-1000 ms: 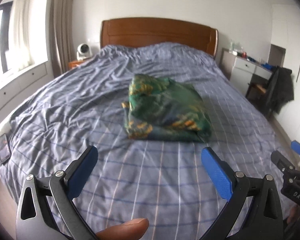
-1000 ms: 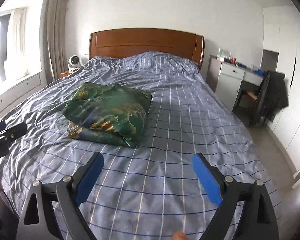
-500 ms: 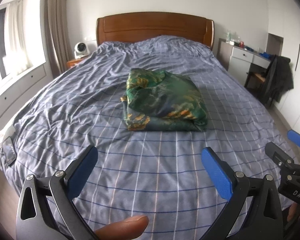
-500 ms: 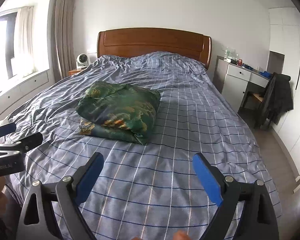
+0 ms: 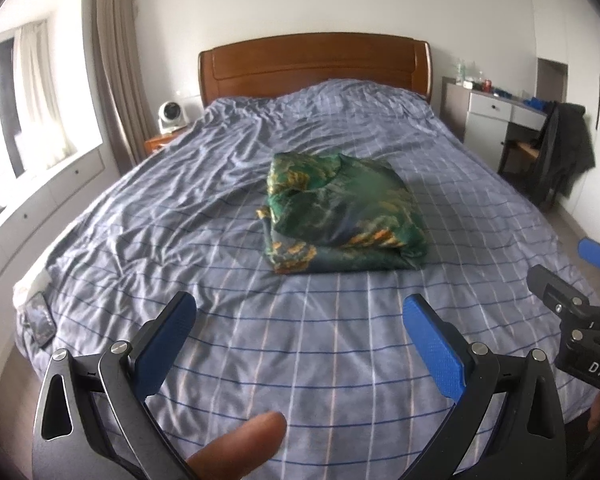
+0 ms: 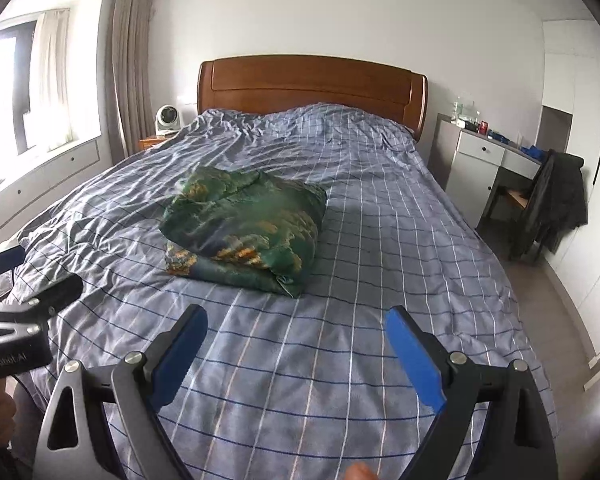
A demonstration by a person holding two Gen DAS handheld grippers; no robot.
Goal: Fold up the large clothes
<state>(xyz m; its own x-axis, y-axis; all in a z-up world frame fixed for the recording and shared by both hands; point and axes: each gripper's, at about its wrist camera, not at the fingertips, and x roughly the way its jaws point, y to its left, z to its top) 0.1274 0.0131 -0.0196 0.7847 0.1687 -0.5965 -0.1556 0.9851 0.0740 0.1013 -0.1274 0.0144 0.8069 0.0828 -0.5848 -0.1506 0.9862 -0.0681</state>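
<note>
A folded green garment with gold pattern (image 5: 340, 216) lies in a compact stack in the middle of the bed (image 5: 180, 208); it also shows in the right wrist view (image 6: 248, 228). My left gripper (image 5: 296, 320) is open and empty, held over the foot of the bed, well short of the garment. My right gripper (image 6: 296, 332) is open and empty, also back from the garment. Each gripper shows at the edge of the other's view: the right one (image 5: 576, 292) and the left one (image 6: 24, 296).
The bed has a blue checked cover and a wooden headboard (image 5: 316, 64). A nightstand with a small fan (image 5: 170, 118) stands at the left. A white desk (image 5: 496, 120) and a chair with a dark coat (image 5: 564, 152) stand at the right. A phone (image 5: 38, 314) lies at the bed's left edge.
Both grippers have drawn back and risen from the bed, so the garment looks smaller and farther. The garment has not moved. Both grippers stay open.
</note>
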